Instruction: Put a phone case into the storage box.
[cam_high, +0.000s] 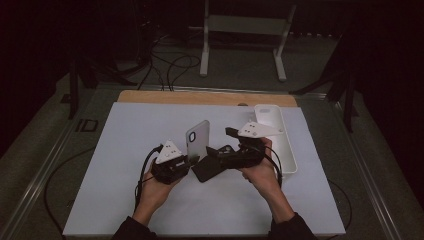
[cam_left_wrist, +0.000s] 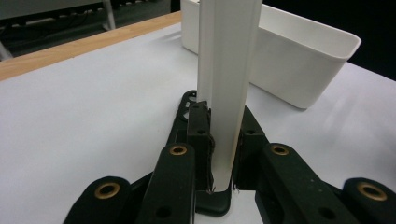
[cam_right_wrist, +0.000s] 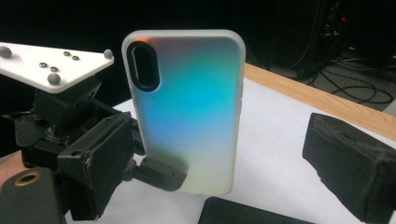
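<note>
- Left gripper (cam_high: 186, 161): closed on the lower end of the phone case (cam_high: 198, 139), seen edge-on between its pads in the left gripper view (cam_left_wrist: 226, 88). The pinch sits low, which I judge leaves the rest of the case free for the other hand.
- Phone case: stands upright above the white surface (cam_high: 125, 150), near its middle, with the back and camera cut-out turned toward the right gripper (iridescent finish plain in the right gripper view (cam_right_wrist: 187, 107)). Held this way, it looks presented for a handover or a fitting.
- Black flat item (cam_high: 210, 169): lies on the surface directly under and between the two grippers; possibly a phone, though I cannot tell. Its place just below the case suggests the two belong together.
- Right gripper (cam_high: 220, 155): jaws stand wide, nothing between them; one pad shows at the right of its own view (cam_right_wrist: 348, 168), apart from the case. It appears poised to take the case or the black item.
- White bin (cam_high: 280, 145): sits at the far right of the surface, beyond the right hand, within easy reach (a likely source or drop point).
</note>
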